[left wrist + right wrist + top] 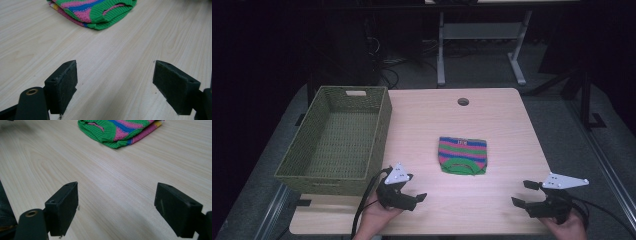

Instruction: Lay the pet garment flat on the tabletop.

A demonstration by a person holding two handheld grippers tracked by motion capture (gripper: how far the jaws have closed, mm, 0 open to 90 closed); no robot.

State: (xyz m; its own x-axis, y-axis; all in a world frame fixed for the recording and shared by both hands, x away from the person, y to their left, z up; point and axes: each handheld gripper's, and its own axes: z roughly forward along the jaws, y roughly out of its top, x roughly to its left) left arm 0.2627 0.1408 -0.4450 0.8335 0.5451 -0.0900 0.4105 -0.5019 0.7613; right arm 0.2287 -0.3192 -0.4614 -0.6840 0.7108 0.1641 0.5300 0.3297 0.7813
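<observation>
High view: the folded striped knit sweater (pixel 462 156) lies mid-bench, the woven basket (pixel 337 142) at the left edge; left claw (pixel 412 188) and right claw (pixel 523 194) wait near the front edge.

Left gripper view: jaws wide, empty.

Right gripper view: likewise. Best approach low, pinching the near folded corners together.

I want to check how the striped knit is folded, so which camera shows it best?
The high view: the whole striped knit lies folded flat on the table, every edge visible. The left gripper view and right gripper view show just its near green-trimmed edge, cut off at the top.
</observation>
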